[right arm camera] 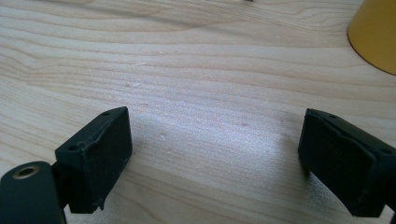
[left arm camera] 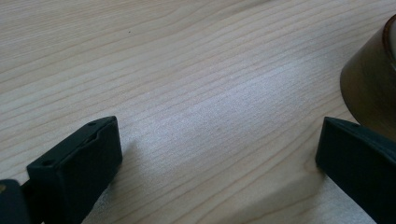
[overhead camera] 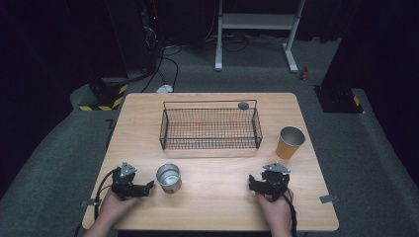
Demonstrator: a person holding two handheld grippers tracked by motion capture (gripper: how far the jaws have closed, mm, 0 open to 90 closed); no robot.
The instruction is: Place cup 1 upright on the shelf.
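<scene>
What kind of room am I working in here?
Likely a lab or recording studio: a wooden table on grey carpet, dark curtains around, cables trailing to equipment, and hazard-striped tape on the floor.

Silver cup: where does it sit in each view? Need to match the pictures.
High view: silver cup stands on the table, lower left of centre, just right of the left gripper.
Left gripper view: a dark metallic curved wall at the right edge, above the right-hand jaw, is likely this cup.
Right gripper view: not in it; the orange cup is at top right.
Shared landmark: the light wood-grain table.
</scene>
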